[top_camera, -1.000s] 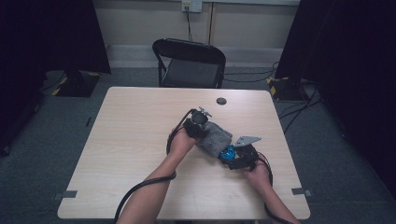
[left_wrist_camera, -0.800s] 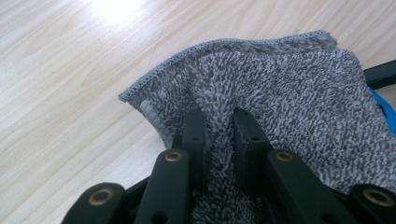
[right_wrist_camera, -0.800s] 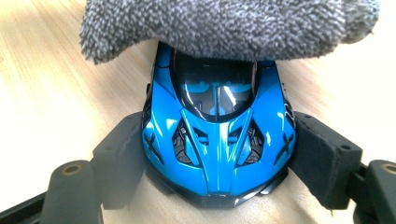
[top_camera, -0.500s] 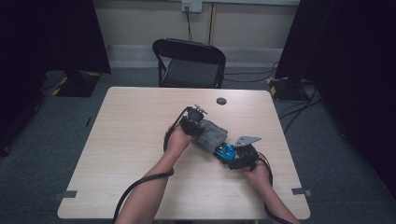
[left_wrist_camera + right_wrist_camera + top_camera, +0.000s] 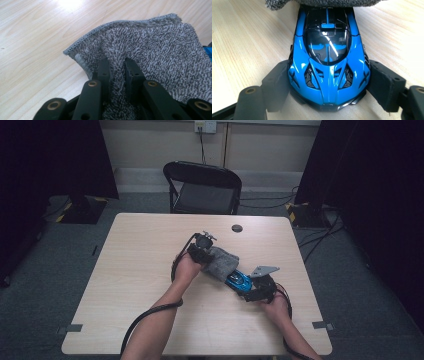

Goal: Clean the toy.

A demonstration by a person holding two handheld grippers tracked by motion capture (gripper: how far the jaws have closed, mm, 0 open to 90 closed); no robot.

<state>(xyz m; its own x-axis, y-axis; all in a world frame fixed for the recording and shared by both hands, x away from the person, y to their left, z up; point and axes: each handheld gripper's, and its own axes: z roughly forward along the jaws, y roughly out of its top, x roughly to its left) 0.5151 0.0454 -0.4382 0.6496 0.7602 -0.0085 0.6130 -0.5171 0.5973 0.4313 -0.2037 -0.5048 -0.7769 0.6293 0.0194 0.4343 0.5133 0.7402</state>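
Since a moment ago my left hand has shifted only slightly with the cloth, while my right hand has kept its place near the table's right side.

My left gripper (image 5: 204,251) is clamped on a fold of the grey towel (image 5: 220,262); in the left gripper view its two black jaws pinch the terry cloth (image 5: 160,47) between them, close together, with the stitched hem running off to the left over the wooden table (image 5: 32,37).

My right gripper (image 5: 252,290) holds the blue toy car (image 5: 238,281). In the right gripper view the jaws stand wide apart and their pads press against both flanks of the car (image 5: 328,67) near the end closest to the camera, so the grip is closed on it. The car rests on the table (image 5: 242,40), and its far end is covered by the edge of the towel (image 5: 322,3).

From the high view the towel lies draped over the far half of the car, between my two grippers, near the middle of the table (image 5: 140,270). A small dark round disc (image 5: 237,228) sits near the table's far edge, well apart from the towel, and a black folding chair (image 5: 204,187) stands beyond it.
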